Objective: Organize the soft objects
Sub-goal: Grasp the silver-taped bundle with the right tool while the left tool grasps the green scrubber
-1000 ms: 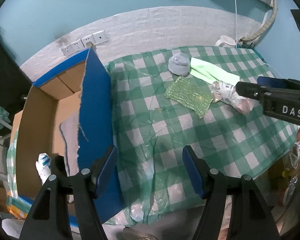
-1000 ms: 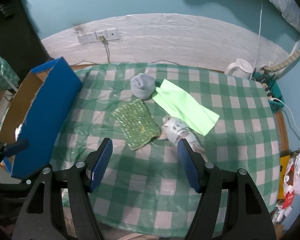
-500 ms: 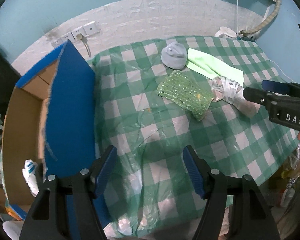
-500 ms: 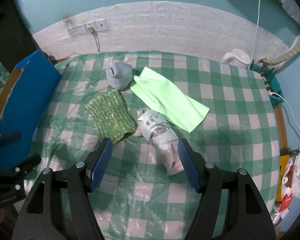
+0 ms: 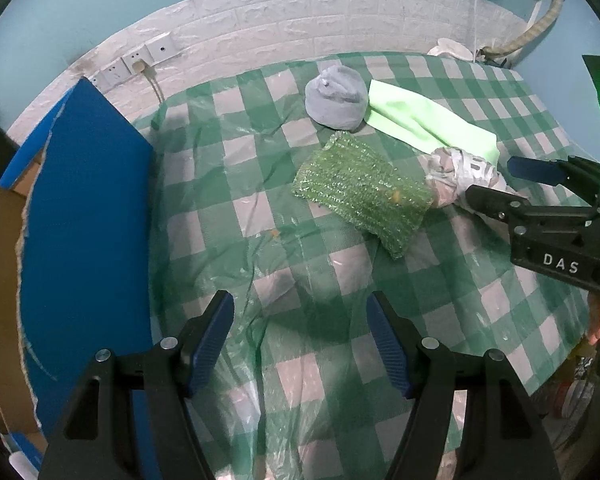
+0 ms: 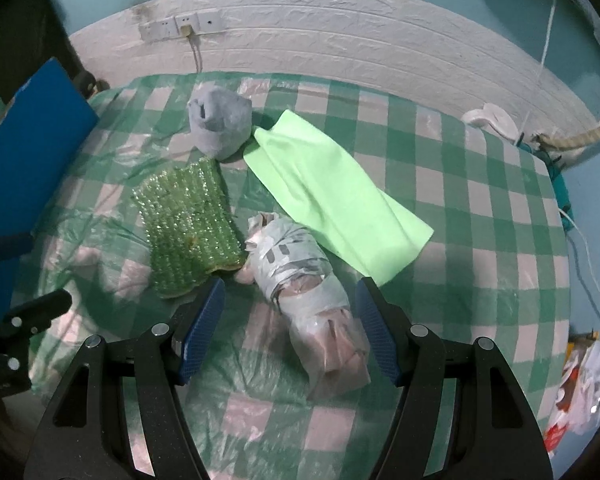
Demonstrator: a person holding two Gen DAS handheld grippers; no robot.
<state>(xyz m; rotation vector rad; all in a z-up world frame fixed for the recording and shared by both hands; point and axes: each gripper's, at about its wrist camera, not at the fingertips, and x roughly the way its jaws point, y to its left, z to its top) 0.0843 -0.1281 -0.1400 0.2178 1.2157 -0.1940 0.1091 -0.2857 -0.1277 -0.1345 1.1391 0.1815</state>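
My left-wrist view alone takes in the blue cardboard box (image 5: 80, 216) standing at the left edge of the desk (image 5: 236, 184) in its green-checked cover; from my right wrist only a corner of that box (image 6: 32, 136) shows. Only the right view reaches the white kettle (image 6: 488, 118) at the far edge and the full run of the light green cloth (image 6: 332, 192). The grey rolled fabric (image 6: 220, 126) sits just beside the cloth's far end, with the green bubble wrap sheet (image 6: 188, 228) nearer me. The taped plastic bundle (image 6: 308, 296) touches that sheet's corner and lies between the spread jaws of my right gripper (image 6: 288, 328), which grip nothing. My left gripper (image 5: 300, 344) hangs wide open and empty over bare cover, well apart from the bubble wrap (image 5: 360, 196).
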